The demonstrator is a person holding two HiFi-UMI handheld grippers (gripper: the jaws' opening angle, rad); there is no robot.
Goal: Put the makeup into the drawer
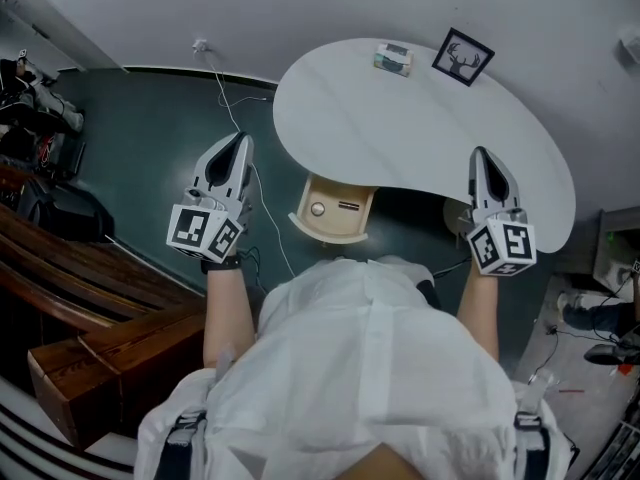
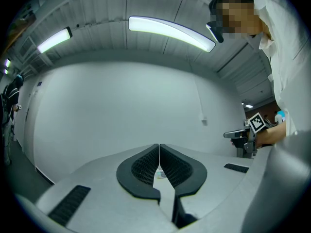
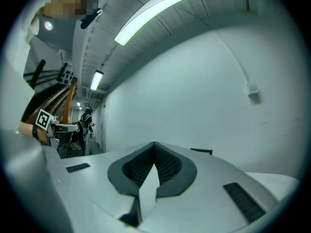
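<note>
Beside the open beige drawer, holding left gripper and right gripper pinched shut, empty; facing small greenish box on white curved table.

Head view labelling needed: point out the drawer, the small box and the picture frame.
drawer [image 1: 335, 218], head view, its pale middle.
small box [image 1: 394, 59], head view, its top.
picture frame [image 1: 462, 56], head view, its centre.

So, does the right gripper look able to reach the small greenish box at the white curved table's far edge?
Probably yes: bare tabletop lies between the right gripper and the box; its shut jaws must open first.
</note>
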